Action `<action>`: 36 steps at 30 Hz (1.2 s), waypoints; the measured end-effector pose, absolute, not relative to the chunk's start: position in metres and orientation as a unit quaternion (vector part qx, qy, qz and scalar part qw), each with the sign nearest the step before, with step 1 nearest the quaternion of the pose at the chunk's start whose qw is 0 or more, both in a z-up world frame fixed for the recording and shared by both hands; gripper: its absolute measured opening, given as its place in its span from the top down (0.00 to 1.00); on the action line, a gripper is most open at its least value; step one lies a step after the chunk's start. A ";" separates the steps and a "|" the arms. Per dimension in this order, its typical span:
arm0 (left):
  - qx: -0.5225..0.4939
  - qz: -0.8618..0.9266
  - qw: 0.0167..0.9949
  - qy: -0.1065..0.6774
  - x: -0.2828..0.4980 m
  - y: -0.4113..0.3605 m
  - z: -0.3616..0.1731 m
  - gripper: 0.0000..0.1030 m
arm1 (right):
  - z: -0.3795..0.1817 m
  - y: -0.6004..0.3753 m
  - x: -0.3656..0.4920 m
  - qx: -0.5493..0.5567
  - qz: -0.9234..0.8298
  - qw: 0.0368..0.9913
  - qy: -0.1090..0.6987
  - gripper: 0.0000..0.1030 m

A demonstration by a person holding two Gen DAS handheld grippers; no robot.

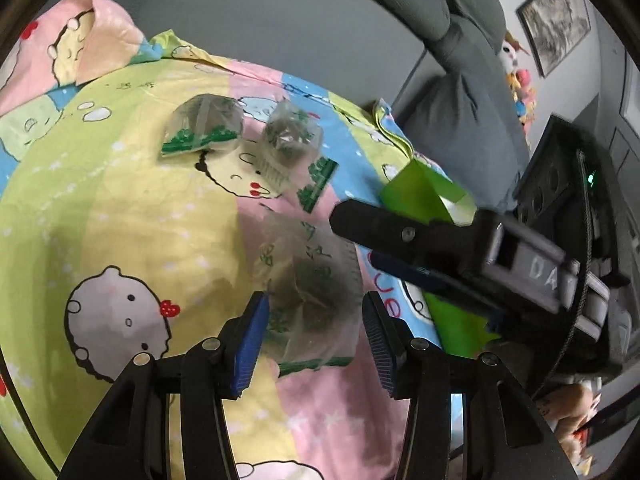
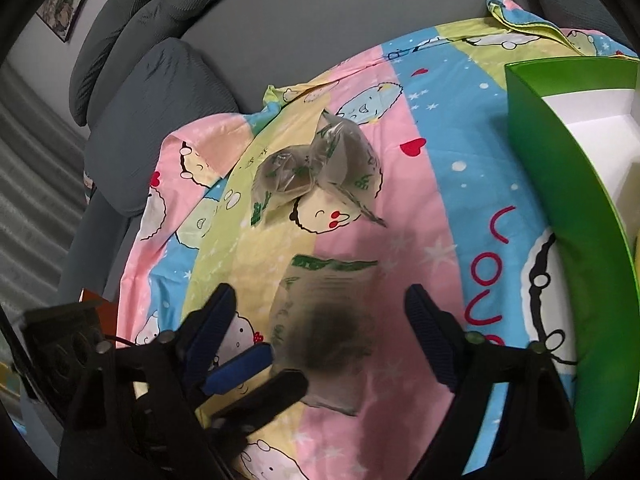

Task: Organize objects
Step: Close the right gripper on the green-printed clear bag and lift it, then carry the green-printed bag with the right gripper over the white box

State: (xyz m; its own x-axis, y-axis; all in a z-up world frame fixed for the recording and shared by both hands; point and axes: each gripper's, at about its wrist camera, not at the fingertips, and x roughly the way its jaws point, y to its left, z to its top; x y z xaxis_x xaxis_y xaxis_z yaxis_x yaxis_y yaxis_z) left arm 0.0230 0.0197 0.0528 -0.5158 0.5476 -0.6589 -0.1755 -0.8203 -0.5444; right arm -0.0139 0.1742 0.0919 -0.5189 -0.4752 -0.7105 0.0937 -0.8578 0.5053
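A clear plastic tea bag pouch (image 1: 316, 280) with dark contents and green print sits between the blue pads of my left gripper (image 1: 316, 298), which is shut on it just above the cartoon bedsheet (image 1: 140, 220). In the right wrist view the same pouch (image 2: 324, 332) lies between the wide-apart fingers of my right gripper (image 2: 320, 289), which is open with gaps on both sides. The left gripper (image 2: 286, 364) comes in there from the lower left, at the pouch's edge. My right gripper (image 1: 354, 236) enters the left view from the right. Two more pouches (image 1: 204, 128) (image 1: 288, 140) lie farther back.
An open green box (image 2: 560, 200) with a white inside stands on the sheet at the right; its corner (image 1: 424, 192) shows behind the right gripper. Grey cushions (image 2: 160, 100) line the far side. Plush toys (image 1: 516, 76) and framed pictures hang on the wall.
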 end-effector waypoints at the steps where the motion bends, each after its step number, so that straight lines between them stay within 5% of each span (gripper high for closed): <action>1: -0.445 0.845 0.208 -0.211 0.022 0.018 0.051 0.53 | 0.090 0.173 -0.015 0.465 -0.844 0.169 -0.206 0.26; 10: -0.448 0.842 0.210 -0.212 0.018 0.020 0.043 0.54 | 0.067 0.163 -0.023 0.513 -0.815 0.176 -0.206 0.31; 18: -0.439 0.850 0.223 -0.186 0.022 0.029 0.050 0.64 | 0.053 0.157 -0.022 0.532 -0.799 0.190 -0.209 0.38; 36: -0.334 0.895 0.275 -0.103 0.049 0.103 0.138 0.64 | 0.144 0.226 0.021 0.405 -0.859 0.204 -0.239 0.39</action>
State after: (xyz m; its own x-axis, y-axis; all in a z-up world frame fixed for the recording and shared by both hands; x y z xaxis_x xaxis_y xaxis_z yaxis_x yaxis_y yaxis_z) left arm 0.0487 0.1027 0.1379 -0.6251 0.5616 -0.5420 -0.4234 -0.8274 -0.3690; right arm 0.0207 0.2263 0.1442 -0.5887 -0.5433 -0.5985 0.1568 -0.8031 0.5748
